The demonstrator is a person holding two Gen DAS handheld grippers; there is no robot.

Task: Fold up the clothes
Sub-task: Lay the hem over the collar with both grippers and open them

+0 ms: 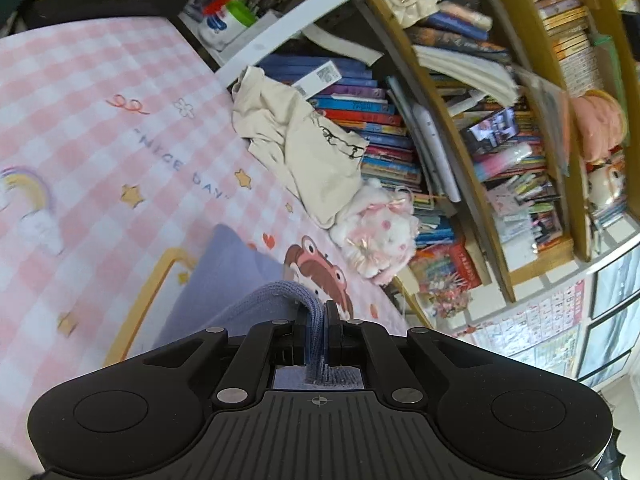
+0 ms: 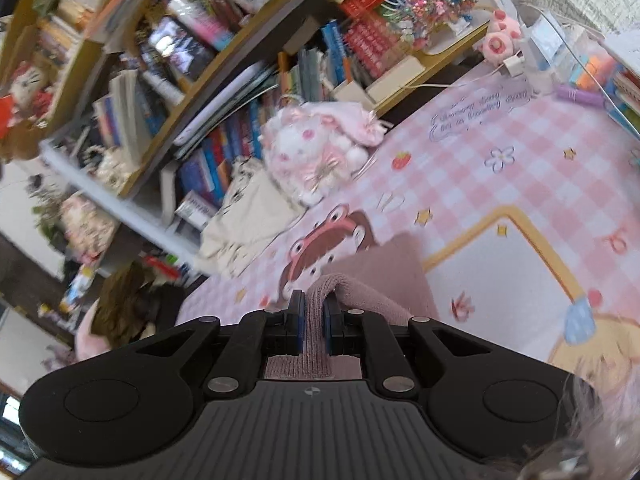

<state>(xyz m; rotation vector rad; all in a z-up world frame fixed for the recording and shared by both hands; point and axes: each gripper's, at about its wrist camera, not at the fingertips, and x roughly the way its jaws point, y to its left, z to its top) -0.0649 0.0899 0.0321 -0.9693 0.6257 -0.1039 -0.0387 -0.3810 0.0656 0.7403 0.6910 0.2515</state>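
Note:
My left gripper [image 1: 316, 320] is shut on the ribbed hem of a knit garment [image 1: 236, 276] that looks lavender-blue here and hangs down to the left over the pink checked table mat [image 1: 100, 128]. My right gripper [image 2: 314, 312] is shut on a ribbed edge of knit fabric [image 2: 384, 276] that looks dusty pink in this view; it drapes away to the right over the same mat [image 2: 500, 128]. I cannot tell whether both hold one garment. A crumpled cream garment [image 1: 304, 148] lies at the mat's edge against the books; it also shows in the right wrist view [image 2: 248, 216].
A pink-and-white plush toy [image 1: 380, 236] sits beside the cream garment, seen again in the right wrist view [image 2: 312, 152]. A crowded bookshelf [image 1: 500, 128] borders the mat. A pen cup [image 1: 224, 20] stands at the far corner. Cables and small boxes [image 2: 552, 44] lie at the mat's far end.

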